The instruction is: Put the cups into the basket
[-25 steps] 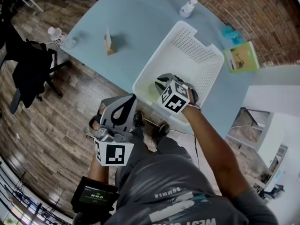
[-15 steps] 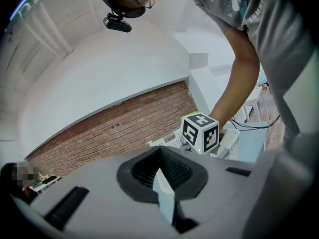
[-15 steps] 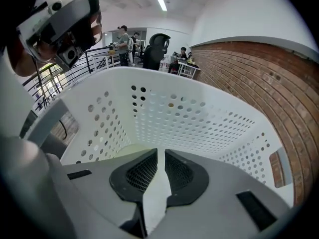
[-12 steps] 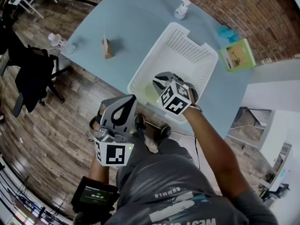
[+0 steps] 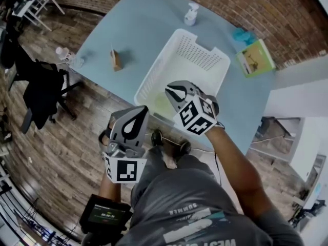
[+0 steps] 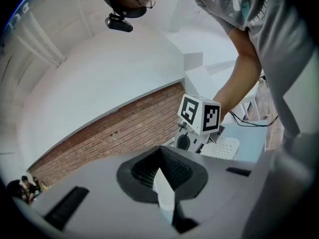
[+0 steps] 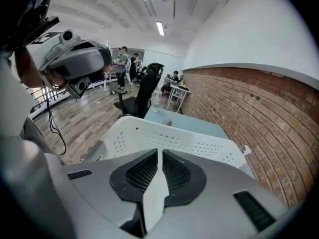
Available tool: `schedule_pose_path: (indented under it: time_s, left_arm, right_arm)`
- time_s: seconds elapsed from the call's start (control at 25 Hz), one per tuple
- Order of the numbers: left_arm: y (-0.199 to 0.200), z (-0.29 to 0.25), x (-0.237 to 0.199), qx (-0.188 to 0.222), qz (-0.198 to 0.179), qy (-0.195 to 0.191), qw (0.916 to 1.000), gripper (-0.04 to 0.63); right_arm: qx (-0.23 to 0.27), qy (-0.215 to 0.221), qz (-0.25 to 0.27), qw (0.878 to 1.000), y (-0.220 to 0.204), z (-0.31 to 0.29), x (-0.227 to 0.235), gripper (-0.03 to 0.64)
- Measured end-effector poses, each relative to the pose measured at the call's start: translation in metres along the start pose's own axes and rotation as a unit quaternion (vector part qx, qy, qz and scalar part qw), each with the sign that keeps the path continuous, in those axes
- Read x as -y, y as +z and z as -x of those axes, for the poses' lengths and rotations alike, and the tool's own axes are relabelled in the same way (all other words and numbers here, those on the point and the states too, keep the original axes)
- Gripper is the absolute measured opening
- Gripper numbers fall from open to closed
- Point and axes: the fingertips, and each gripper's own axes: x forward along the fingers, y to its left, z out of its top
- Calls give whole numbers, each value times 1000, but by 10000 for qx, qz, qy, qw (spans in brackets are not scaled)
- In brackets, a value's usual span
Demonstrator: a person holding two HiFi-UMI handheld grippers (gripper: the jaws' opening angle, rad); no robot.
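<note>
A pale green cup (image 5: 160, 103) lies inside a white perforated basket (image 5: 197, 60), in the corner nearest the person. The right gripper partly covers the cup, so whether it stands upright or lies on its side cannot be told.

The basket rests on a light blue table (image 5: 138, 19), with its near end close to the table's front edge. The right gripper (image 5: 173, 91) hangs above that near end, pointing downward into the basket, with its marker cube turned toward the head camera. Its jaws are pressed together with nothing between them. The left gripper (image 5: 142, 110) is held in front of the table's edge, over the wooden floor (image 5: 66, 137), to the left of the right gripper. Its jaws are also closed together and empty.

Elsewhere on the table, all apart from the basket:
- A white spray bottle (image 5: 190, 13) stands beyond the basket's far end.
- A small brown box (image 5: 116, 60) sits to the basket's left.
- A clear water bottle (image 5: 64, 54) stands at the table's left corner.
- A green and white book (image 5: 253, 58) lies to the basket's right.

A black office chair (image 5: 38, 94) stands on the floor left of the table. A brick wall (image 5: 246, 9) runs behind it.
</note>
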Motion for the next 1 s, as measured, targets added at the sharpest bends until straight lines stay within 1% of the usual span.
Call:
schedule_pose_path:
  time_s: [0.24,0.44,0.6,0.72,0.84,1.0]
  left_arm:
    - [24,-1,6,44,-152,14,9999,-3]
    - [47,-4,13,132,-234,-2,9996,-3]
    - [61,-8,21,171,-212,-44,9996,-3]
    - [74,-12,28,191,-296,-77,9994,-3]
    - [88,-16,35,231,-383,-108,9989,-3]
    - [107,-24,44,327,-474,-139,9982,-3]
  right_arm:
    - [626,-169,0,9979,20,49,4,37]
    - [1224,-289,159,9919,35,97,3,29]
    - [1785,-438,395,9822,49,139,2,20]
    - [2147,-488,599,9736,57,169,-5,17]
    - [2343,-546,656,9684,58,194,-10,15]
    - [2464,-676,649,9646,55,222,-9,15]
